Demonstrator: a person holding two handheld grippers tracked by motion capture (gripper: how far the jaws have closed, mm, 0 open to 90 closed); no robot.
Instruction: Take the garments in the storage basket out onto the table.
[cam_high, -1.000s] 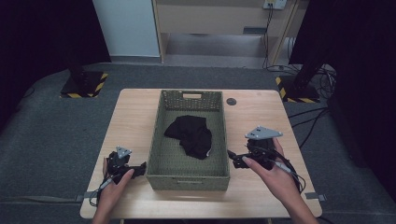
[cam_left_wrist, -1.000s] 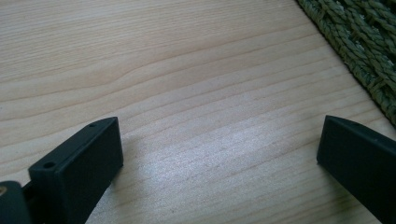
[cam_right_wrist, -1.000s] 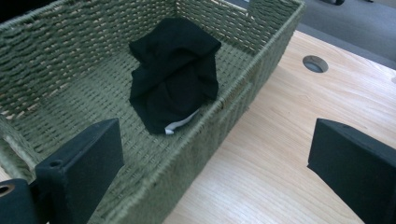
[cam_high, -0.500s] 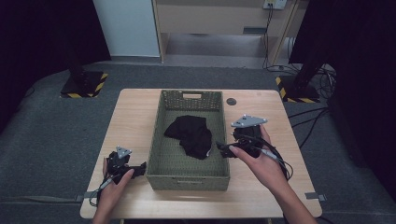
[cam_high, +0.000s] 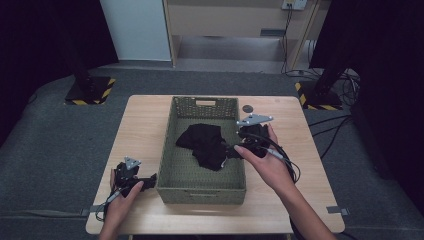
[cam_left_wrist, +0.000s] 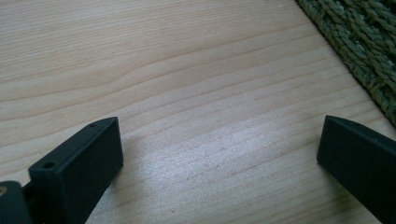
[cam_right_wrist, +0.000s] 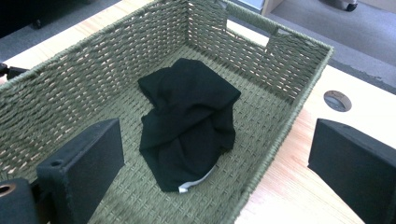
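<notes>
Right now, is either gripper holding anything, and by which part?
Nothing is held. Right gripper is open over the black cloth in the basket; left gripper is open over the table.

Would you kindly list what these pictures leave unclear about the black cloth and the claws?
- Black cloth: crumpled, so garment type unreadable; white tag too small to read.
- Right claw: high view, tips dark against the cloth, so contact is unclear.
- Left claw: left gripper view, jaws cut by the bottom edge.
</notes>
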